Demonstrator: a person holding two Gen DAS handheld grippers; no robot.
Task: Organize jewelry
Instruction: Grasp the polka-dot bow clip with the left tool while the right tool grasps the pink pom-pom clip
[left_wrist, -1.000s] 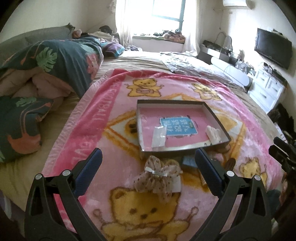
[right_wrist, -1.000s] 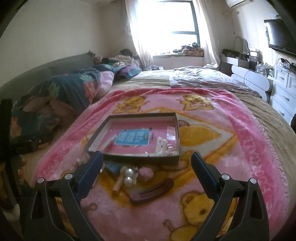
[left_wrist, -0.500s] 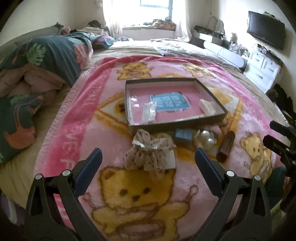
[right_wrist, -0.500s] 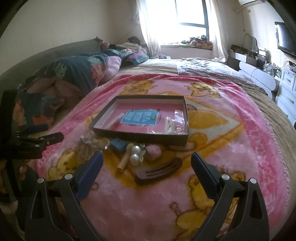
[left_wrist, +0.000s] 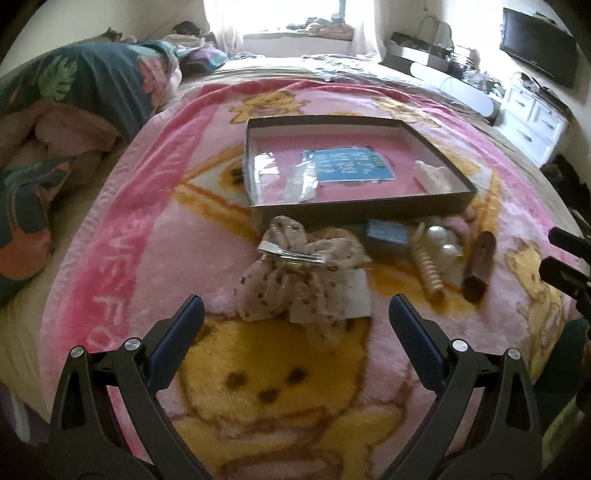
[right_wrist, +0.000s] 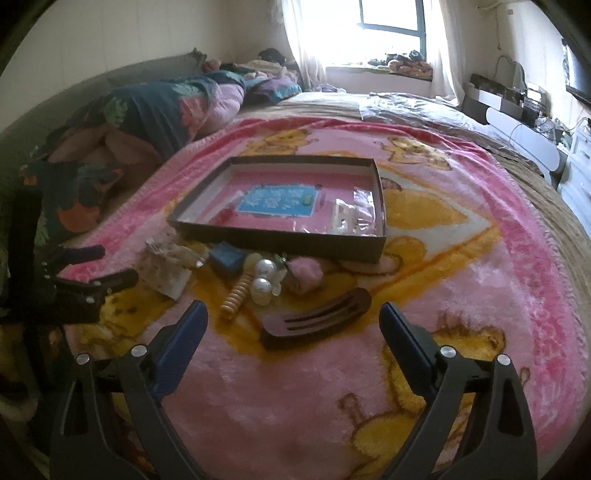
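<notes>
A shallow dark box (left_wrist: 436, 146) (right_wrist: 380, 192) with a pink floor lies on the pink bear blanket; it holds a blue card (left_wrist: 347, 166) and clear packets. In front of it lie a spotted fabric bow clip (left_wrist: 295, 273) (right_wrist: 166, 266), a blue pad (left_wrist: 386, 234) (right_wrist: 227, 258), a beige spiral clip (left_wrist: 428, 266) (right_wrist: 234, 299), pearls (left_wrist: 443, 243) (right_wrist: 262, 284), a pink pompom (right_wrist: 306, 277) and a brown hair claw (left_wrist: 478, 266) (right_wrist: 317, 321). My left gripper (left_wrist: 295, 317) is open, just short of the bow. My right gripper (right_wrist: 293, 325) is open, with the brown claw between its fingers' line.
The blanket (left_wrist: 147, 206) covers a bed. A floral duvet (left_wrist: 85, 85) is heaped at the left. White drawers (left_wrist: 532, 118) and a TV (left_wrist: 539, 62) stand at the right. The other gripper shows at each view's edge (left_wrist: 569, 266) (right_wrist: 85, 280).
Both grippers have moved down and closer to the loose items in front of the box. Both stay open. No item has moved.
</notes>
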